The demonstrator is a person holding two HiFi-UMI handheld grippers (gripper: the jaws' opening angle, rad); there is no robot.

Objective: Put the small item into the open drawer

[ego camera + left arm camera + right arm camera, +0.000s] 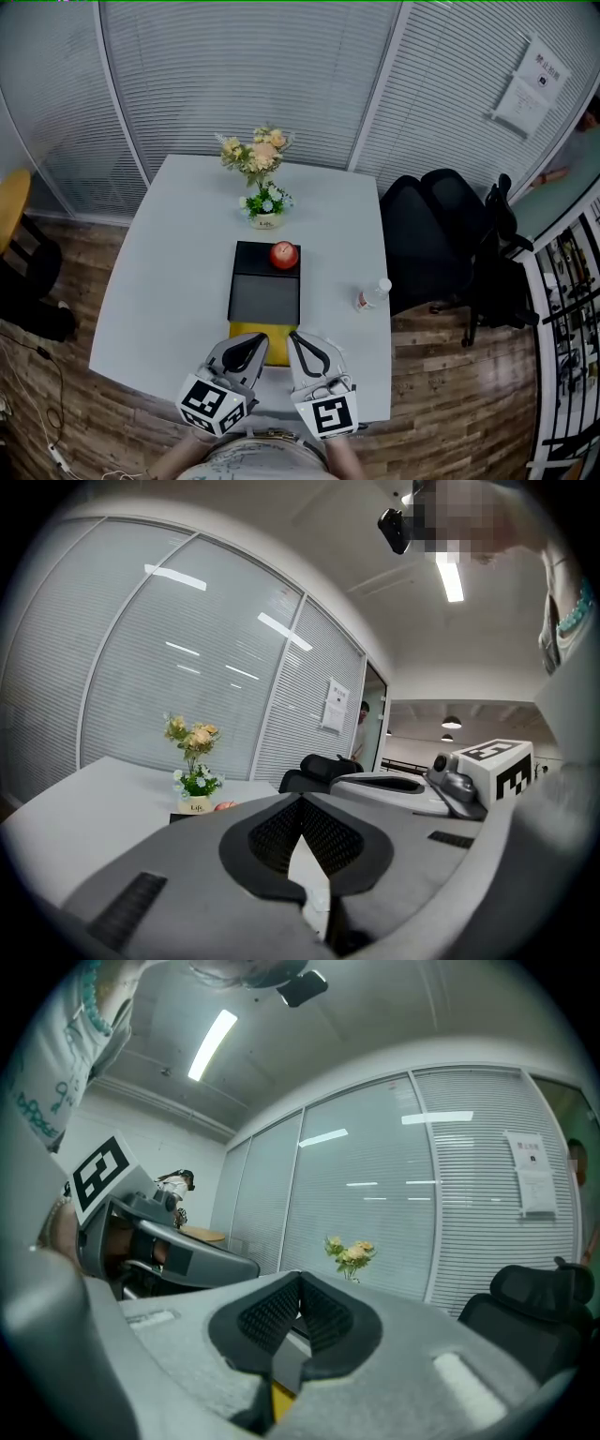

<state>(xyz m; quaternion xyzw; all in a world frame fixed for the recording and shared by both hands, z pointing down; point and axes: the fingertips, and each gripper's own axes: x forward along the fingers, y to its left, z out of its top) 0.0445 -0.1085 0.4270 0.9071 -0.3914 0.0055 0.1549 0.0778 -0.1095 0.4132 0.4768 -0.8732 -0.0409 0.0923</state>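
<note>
Two grippers, both empty: left gripper (256,339) and right gripper (294,337) each had their jaws closed together on nothing. One round, glossy red apple (284,254) sat on the far end of one flat matte black box (264,298), well beyond both grippers' tips and untouched. One yellow drawer (277,349) stuck out at the box's near end, between the tips. One clear plastic bottle (372,294) lay on the smooth white table (169,281), to the right. One flower pot (267,219). Two black chairs (441,234).

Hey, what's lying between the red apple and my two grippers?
The head view shows the dark open drawer, nothing in it, then a flat yellow thing nearest you.
</note>
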